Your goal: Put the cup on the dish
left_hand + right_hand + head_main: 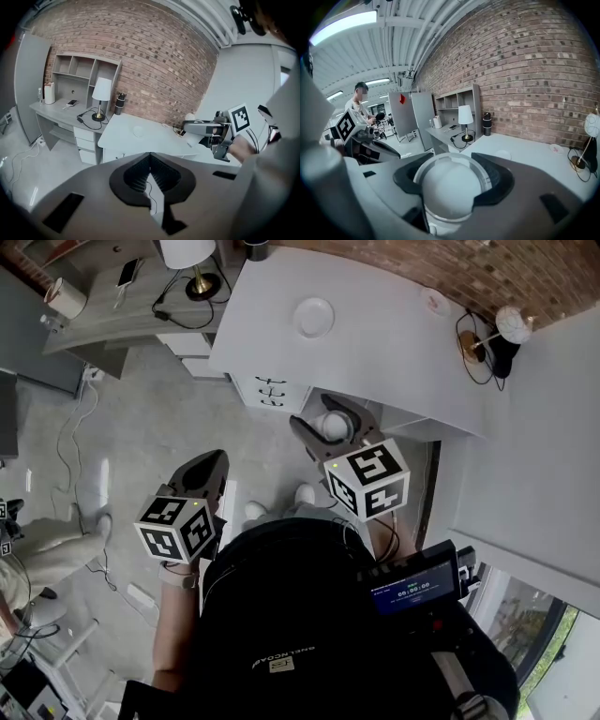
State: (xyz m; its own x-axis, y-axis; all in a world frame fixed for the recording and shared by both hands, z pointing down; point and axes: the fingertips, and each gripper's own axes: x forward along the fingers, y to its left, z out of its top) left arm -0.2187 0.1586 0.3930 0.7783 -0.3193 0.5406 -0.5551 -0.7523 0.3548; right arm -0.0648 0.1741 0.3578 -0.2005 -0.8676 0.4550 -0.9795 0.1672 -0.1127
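Cup in right claw, aloft short of dish.

Soft even light, dark fisheye corners.

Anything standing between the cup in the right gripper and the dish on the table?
No. In the head view only bare white tabletop separates the white cup from the round white dish.

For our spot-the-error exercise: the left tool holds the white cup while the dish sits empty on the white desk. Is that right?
Not quite: the right tool holds the white cup, as the right gripper view shows. The left tool is shut and empty. The dish does sit empty on the white desk.
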